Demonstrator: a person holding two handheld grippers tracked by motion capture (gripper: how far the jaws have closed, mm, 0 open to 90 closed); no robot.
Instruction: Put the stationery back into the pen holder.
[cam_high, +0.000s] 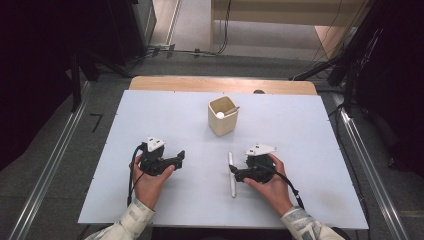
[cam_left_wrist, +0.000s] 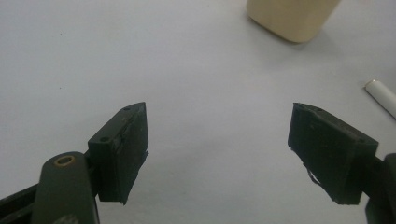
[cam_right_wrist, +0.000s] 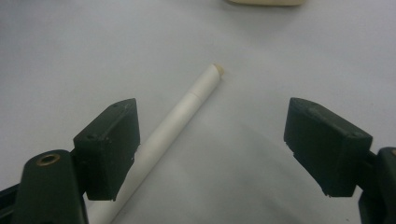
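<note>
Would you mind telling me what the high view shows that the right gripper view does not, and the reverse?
High view alone: the cup's open top with a round-tipped stick inside it, the left tool, both hands, and the table's edges.

Right gripper view alone: the pen's cream tip close up, and the seam along its barrel.

Both: the white pen lying flat on the table beside the open right tool, untouched.

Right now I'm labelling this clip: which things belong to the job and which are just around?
In the job: white pen between the open right gripper jaws; beige cup.
Just around: floor cables; left gripper, open over bare table.
</note>
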